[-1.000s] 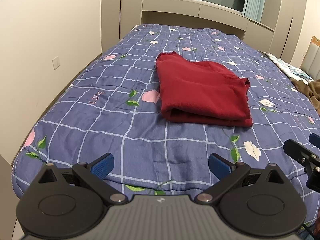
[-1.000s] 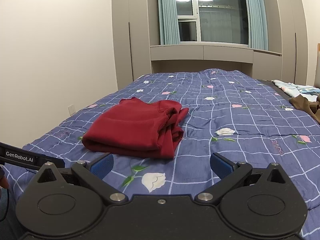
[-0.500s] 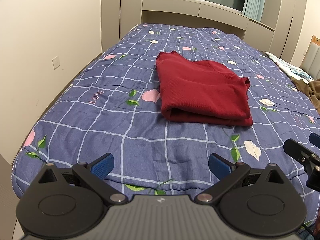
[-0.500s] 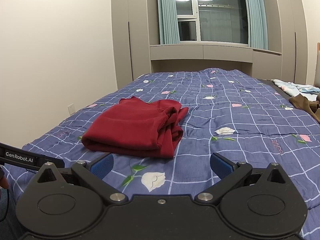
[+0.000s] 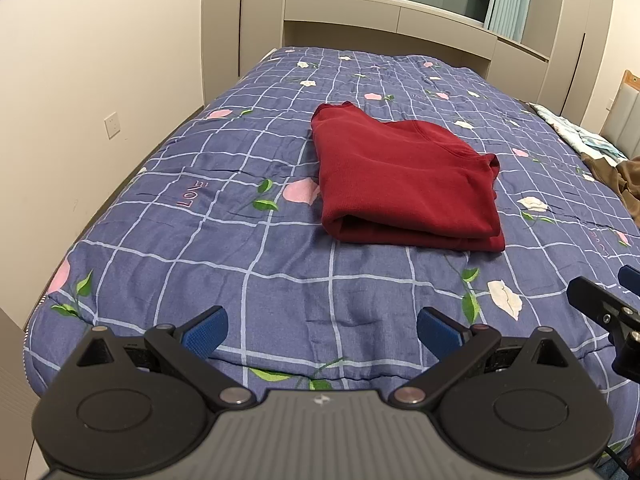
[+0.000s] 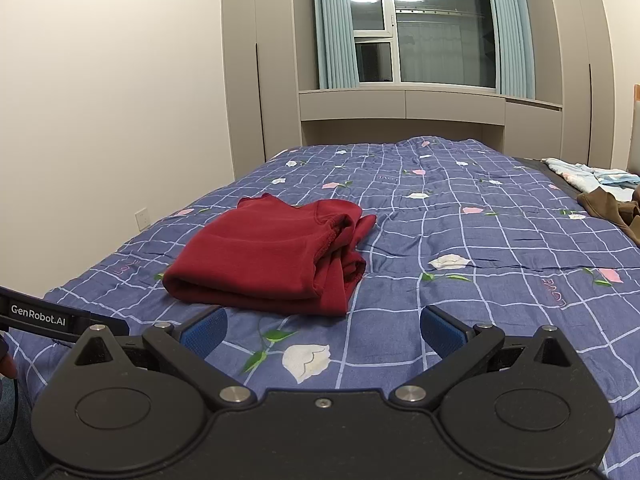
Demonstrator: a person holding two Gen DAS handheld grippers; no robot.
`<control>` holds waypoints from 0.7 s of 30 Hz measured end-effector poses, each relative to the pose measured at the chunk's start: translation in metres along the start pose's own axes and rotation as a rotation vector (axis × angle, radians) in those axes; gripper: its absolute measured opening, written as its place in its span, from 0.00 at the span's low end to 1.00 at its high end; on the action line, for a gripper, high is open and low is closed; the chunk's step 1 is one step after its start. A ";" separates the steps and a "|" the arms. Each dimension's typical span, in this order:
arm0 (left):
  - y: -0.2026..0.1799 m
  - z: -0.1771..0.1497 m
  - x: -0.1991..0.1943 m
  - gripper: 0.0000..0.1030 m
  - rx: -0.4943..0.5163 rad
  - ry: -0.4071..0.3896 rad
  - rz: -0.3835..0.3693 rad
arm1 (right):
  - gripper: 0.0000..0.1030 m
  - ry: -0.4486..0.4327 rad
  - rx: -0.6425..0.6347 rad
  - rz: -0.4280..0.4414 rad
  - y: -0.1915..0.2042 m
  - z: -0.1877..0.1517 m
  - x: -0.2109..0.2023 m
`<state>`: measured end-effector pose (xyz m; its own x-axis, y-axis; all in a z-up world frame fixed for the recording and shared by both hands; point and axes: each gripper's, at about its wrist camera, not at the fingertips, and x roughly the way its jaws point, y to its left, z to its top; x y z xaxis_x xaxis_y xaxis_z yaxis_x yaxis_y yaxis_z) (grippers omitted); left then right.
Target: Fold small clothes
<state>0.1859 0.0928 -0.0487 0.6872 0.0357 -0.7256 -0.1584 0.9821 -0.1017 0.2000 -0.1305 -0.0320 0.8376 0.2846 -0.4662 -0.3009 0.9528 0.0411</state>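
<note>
Leftmost, a cream wall with a socket (image 5: 112, 127) borders the bed (image 5: 200, 240), which wears a blue checked quilt with flowers. Over its near edge the left hand-held gripper (image 5: 322, 330) hovers with its blue pads spread wide, holding nothing. Ahead of it, mid-bed, the red garment (image 5: 404, 176) lies folded in a neat stack, its fold toward the cameras. To its right, the right hand-held gripper (image 6: 323, 330) is likewise wide apart and empty, just short of the garment. Farther right, brown and pale blue clothes (image 6: 608, 204) lie heaped at the bed's edge.
</note>
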 end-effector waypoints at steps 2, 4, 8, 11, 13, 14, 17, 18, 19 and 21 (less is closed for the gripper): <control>0.000 0.000 0.000 0.99 -0.001 0.000 0.001 | 0.99 0.000 0.001 -0.001 0.000 0.000 0.000; 0.000 0.000 0.000 0.99 -0.002 0.001 0.002 | 0.99 0.000 0.001 -0.001 0.000 -0.001 0.000; 0.000 0.000 0.002 0.99 -0.008 0.011 0.010 | 0.99 0.000 0.001 -0.001 0.000 0.000 0.000; 0.001 0.001 0.005 0.99 -0.013 0.047 0.021 | 0.99 0.001 0.001 -0.001 0.000 0.000 0.000; 0.002 0.001 0.005 0.99 -0.018 0.050 0.021 | 0.99 0.001 0.001 -0.001 0.000 0.000 0.000; 0.002 0.000 0.004 0.99 -0.019 0.043 0.021 | 0.99 0.001 0.001 0.000 0.000 0.000 0.000; 0.002 0.001 0.003 0.99 -0.013 0.039 0.017 | 0.99 0.002 0.002 0.000 0.000 -0.001 0.000; 0.002 0.000 0.003 0.99 -0.008 0.035 0.015 | 0.99 0.003 0.003 -0.001 0.000 -0.001 0.001; 0.002 0.001 0.002 0.99 -0.003 0.030 0.014 | 0.99 0.003 0.003 -0.001 0.000 -0.002 0.001; 0.001 0.001 0.002 0.99 0.004 0.026 0.018 | 0.99 0.003 0.003 -0.001 0.000 -0.002 0.001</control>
<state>0.1873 0.0941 -0.0497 0.6657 0.0482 -0.7447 -0.1674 0.9821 -0.0860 0.1997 -0.1308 -0.0344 0.8364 0.2830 -0.4694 -0.2982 0.9535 0.0435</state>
